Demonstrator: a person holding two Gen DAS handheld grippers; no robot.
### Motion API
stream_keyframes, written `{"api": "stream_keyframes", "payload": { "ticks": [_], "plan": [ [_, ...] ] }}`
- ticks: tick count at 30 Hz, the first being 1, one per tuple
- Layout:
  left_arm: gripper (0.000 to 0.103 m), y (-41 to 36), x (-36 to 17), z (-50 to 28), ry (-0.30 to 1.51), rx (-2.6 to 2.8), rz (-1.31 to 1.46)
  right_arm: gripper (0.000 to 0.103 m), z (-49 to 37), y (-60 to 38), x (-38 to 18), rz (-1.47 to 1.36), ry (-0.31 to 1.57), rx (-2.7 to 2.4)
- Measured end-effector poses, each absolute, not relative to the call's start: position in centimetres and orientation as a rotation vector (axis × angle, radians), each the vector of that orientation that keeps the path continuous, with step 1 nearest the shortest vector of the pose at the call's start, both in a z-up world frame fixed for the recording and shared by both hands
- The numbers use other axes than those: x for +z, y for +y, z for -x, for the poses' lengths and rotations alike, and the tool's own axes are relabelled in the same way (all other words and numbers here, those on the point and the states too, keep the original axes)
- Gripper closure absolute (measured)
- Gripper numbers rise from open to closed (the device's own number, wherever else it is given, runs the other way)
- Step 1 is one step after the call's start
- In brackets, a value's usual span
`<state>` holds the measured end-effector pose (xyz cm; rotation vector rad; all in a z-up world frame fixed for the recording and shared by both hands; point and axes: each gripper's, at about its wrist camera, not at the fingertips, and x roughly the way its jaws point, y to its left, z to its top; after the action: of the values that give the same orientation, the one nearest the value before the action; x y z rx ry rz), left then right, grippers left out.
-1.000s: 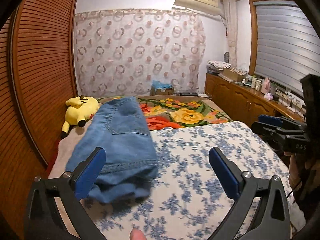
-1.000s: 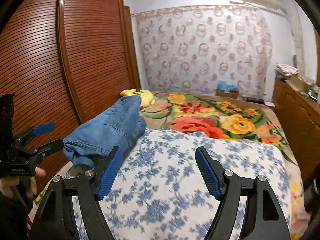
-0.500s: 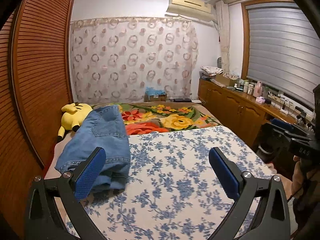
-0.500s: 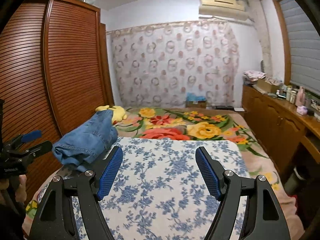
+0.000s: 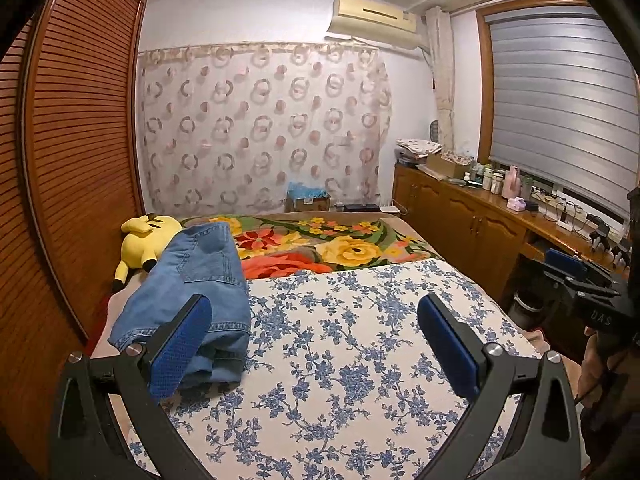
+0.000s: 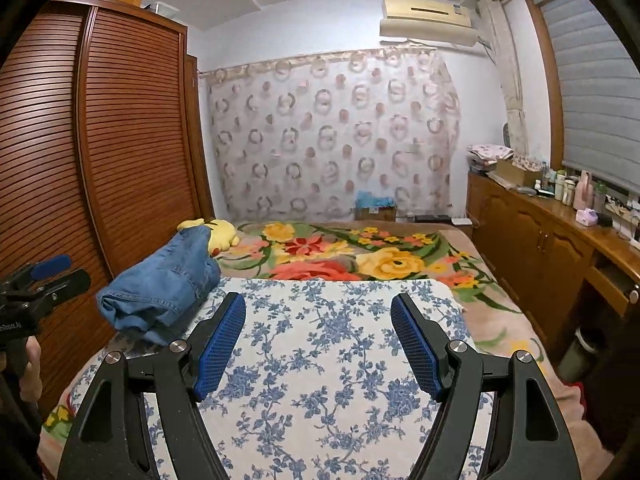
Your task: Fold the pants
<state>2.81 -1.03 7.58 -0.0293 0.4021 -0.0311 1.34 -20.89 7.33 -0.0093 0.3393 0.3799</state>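
Along the left edge of the bed [image 5: 360, 360], the jeans [image 5: 192, 292] lie folded into a thick bundle, partly on the blue-flowered sheet [image 6: 320, 360] and just in front of the yellow plush toy [image 5: 148, 236] near the wardrobe [image 5: 80, 160]. The fold looks finished. Both the left claw [image 5: 316, 344] and the right claw [image 6: 318, 340] hang above the sheet with jaws wide apart, gripping nothing. Judging by this, the best finish is to stay clear of the denim, so no pad snags the layers or drags them toward the bed's edge
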Motion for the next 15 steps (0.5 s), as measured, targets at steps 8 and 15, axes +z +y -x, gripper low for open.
{"api": "stream_keyframes", "payload": {
  "ticks": [8,15],
  "plan": [
    [0.0,-1.0,7.6,-2.8,0.403,-0.031,0.026,0.026,-2.4,-21.2,7.4,0.008,0.342,0.379],
    [0.0,-1.0,7.5,-2.8,0.407,-0.031,0.027,0.026,-2.4,-21.2,7.4,0.008,0.342,0.379]
  ]
}}
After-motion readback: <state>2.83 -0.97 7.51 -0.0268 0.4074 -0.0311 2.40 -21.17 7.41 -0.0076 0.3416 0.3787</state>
